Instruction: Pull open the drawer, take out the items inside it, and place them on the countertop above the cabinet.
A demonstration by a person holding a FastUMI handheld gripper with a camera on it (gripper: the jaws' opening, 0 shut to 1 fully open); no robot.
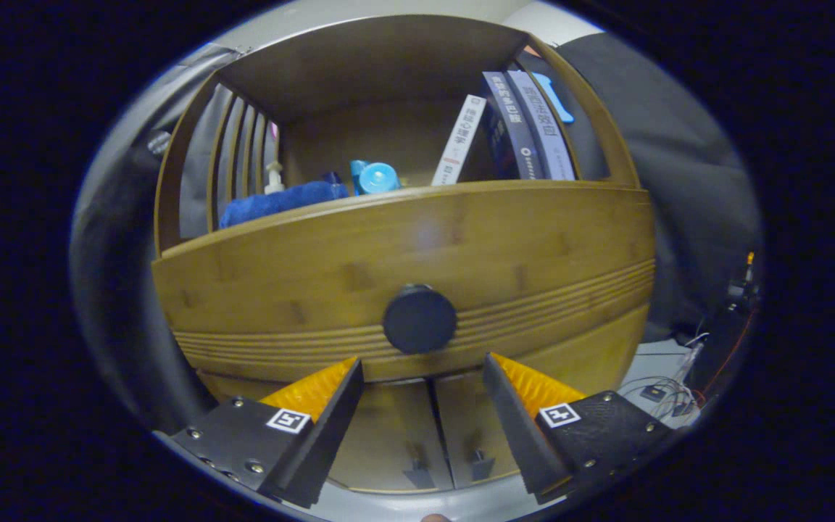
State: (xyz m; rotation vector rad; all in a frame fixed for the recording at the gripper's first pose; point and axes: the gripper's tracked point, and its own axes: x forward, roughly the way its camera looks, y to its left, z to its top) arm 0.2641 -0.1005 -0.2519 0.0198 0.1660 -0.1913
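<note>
straight ahead of the tool (422,377) stands a bamboo cabinet (258,290), with an open shelf above, a wide drawer (519,246) in the middle and two small doors (428,428) below. the drawer front sits flush with the cabinet body, so the drawer is closed now, and what lies inside it is hidden. whether items are in there or already out, this moment cannot say. the desk surface above the cabinet, where the items should go, is partly seen at best, so i cannot tell what lies on it.

on the shelf i see some books (526,123) leaning at the right, a blue cloth (280,203) at the left and a blue bottle cap (377,177) behind it. maybe there is also a small pump bottle, but the fisheye makes it unclear.

the drawer looks stiff and solid, made of hard wood. it will probably slide with some friction and want a straight, level pull, not a sideways one. the only place to take hold is the round dark knob (420,319) in the middle of the front. it is small and looks smooth, so it may slip if it is held near its edge.

the tool is open, its two fingers spread wide and holding nothing. the knob sits just ahead of them, centred above the gap.
</note>
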